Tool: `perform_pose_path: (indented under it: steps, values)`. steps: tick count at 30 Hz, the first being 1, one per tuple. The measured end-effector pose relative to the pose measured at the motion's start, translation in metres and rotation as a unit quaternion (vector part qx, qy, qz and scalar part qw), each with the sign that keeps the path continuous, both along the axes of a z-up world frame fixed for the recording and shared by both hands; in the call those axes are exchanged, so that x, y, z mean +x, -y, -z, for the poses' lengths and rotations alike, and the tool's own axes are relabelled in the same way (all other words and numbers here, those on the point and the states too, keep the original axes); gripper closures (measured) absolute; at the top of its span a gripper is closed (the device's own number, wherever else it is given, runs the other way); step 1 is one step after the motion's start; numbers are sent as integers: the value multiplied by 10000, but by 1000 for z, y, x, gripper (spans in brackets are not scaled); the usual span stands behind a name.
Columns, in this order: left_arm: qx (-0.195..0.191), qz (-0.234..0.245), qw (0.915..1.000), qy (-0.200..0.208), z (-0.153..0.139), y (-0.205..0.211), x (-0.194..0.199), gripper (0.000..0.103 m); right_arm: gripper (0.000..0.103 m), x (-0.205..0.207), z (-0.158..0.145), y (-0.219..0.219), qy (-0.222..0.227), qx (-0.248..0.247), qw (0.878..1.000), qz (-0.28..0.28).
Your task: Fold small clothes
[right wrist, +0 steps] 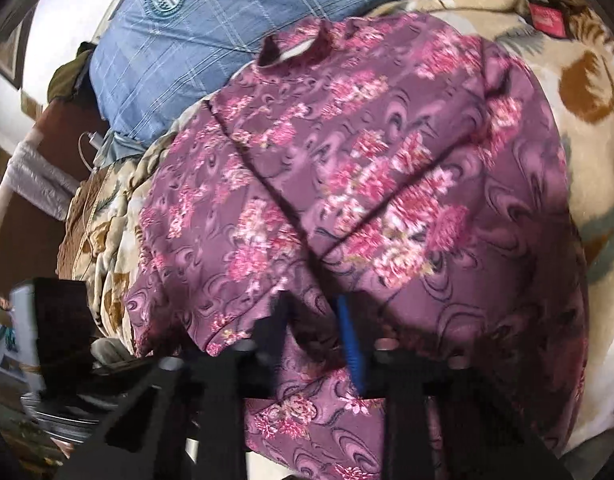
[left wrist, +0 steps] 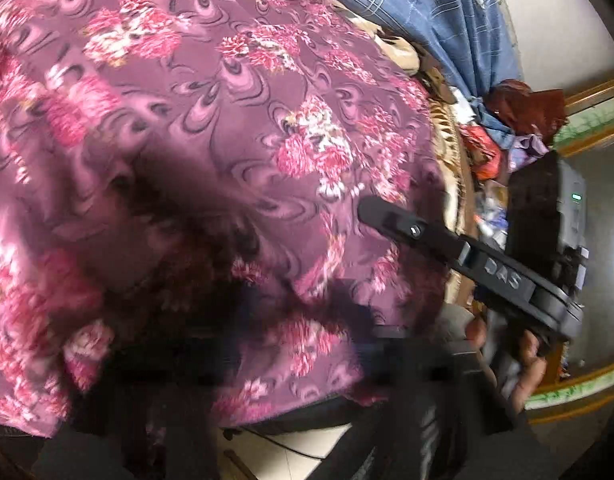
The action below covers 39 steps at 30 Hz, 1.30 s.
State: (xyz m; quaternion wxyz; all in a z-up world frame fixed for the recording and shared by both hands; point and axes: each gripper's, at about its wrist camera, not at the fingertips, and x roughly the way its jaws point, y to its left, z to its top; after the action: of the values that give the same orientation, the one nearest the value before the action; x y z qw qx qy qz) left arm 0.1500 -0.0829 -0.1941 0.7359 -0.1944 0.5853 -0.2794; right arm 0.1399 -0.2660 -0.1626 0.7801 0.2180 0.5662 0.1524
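Observation:
A purple garment with pink flowers (right wrist: 367, 184) lies on a beige patterned blanket (right wrist: 579, 100), collar toward the far side. It fills most of the left wrist view (left wrist: 227, 120). My right gripper (right wrist: 311, 320) is shut on the garment's near hem, cloth bunched between its black fingers (right wrist: 349, 344). It also shows in the left wrist view (left wrist: 371, 210), its finger lying against the cloth at the right. My left gripper (left wrist: 291, 320) is dark, blurred and draped by the cloth, so its jaw state is unclear.
A blue checked pillow (right wrist: 211, 28) lies at the far edge of the bed. A heap of mixed clothes (left wrist: 519, 128) sits beyond the garment in the left wrist view. White floor tiles (left wrist: 303, 448) show below the bed edge.

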Motion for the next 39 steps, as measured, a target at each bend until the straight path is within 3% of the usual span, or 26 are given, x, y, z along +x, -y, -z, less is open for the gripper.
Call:
perform_pose_path:
  steps: [3,6,8,10,11,13,14,15,16,23,27,30,32,39]
  values:
    - [-256,87,9991,327,-22,4,-13,98,94,-14,-23,4,289,80,9995,34]
    - [-142,237,9989,372,-23,6,-21,98,94,-24,-40,14,530,107,9984,161]
    - [100,280,9994,174,-9,8,-23,97,94,-23,-23,16,306,-108,9992,245]
    - [36,282,9996,80,-6,6,-27,97,91,-17,2,15,-115,-225,9992,317]
    - [-92,317,9993,153,-11,2,-32,92,88,-17,4,17,-183,-141,9990,389]
    - [-171,276,9985,437,-28,-6,-38,72,78,-21,-12,19,129,-121,9990,413]
    - [-204,200,9980,572,-37,-14,-38,57,70,-24,-20,20,313,-113,9984,453]
    - [-263,106,9972,697,-46,-21,-37,52,51,-26,-27,22,478,-22,9976,507]
    - [-297,-34,9960,839,-57,-33,-34,52,47,-25,-31,20,550,13,9971,527]
    - [-131,-994,9858,1346,-96,-107,1,47,46,-24,-90,6,1243,297,9905,508]
    - [181,-1393,9769,1612,-110,-141,21,46,40,-13,-124,-5,1528,318,9865,491]
    - [448,-1619,9698,1766,-114,-153,34,46,38,3,-140,-13,1645,321,9840,605]
    - [423,-1686,9682,1800,-117,-161,42,46,36,17,-146,-15,1704,213,9819,796]
    - [642,-1737,9652,1847,-120,-173,96,44,36,64,-153,-3,1842,-51,9805,680]
